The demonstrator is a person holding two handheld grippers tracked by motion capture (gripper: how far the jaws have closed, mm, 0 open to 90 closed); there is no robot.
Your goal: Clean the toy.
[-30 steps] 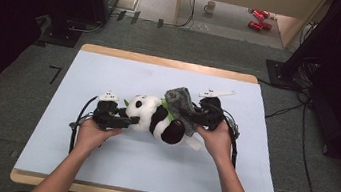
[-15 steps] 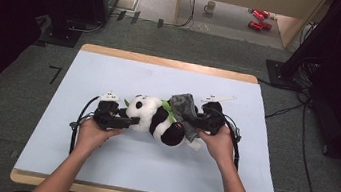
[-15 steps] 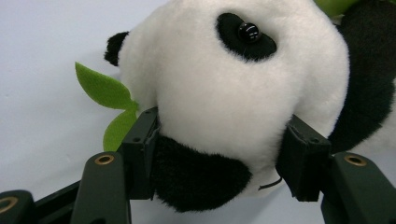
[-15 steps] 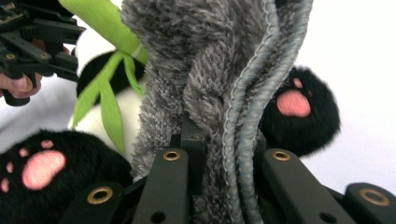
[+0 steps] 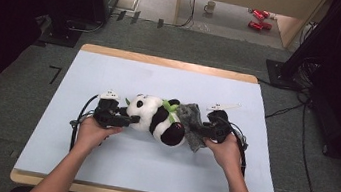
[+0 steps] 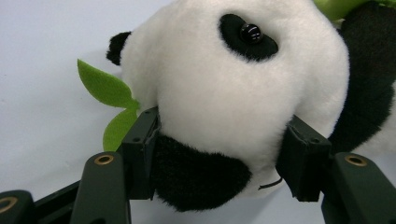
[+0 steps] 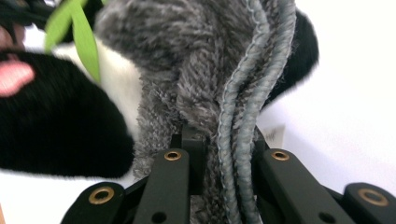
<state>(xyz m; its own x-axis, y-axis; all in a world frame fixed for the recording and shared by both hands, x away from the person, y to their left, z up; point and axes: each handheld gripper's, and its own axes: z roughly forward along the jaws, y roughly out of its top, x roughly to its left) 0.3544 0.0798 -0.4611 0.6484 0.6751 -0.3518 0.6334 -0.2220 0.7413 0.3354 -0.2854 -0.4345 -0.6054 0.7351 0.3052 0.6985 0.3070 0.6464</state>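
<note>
Jaws of the left gripper [image 6: 219, 154] are clamped on the panda's head [image 6: 233, 88]; the grey cloth [image 7: 210, 93] is pinched by the right gripper [image 7: 223, 154].

Left tongs [image 6: 219, 158] clamped wide; right tongs [image 7: 223, 154] pinched nearly closed.

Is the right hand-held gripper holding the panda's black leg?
No, the right hand-held gripper is shut on the grey cloth, beside the panda.

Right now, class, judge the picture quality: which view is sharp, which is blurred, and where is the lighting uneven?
Left gripper view: sharp on the panda, catchlight in its eye. Right gripper view: grey cloth crisp, left edge blurred, background washed out. High view: table evenly lit, surroundings dark.
</note>
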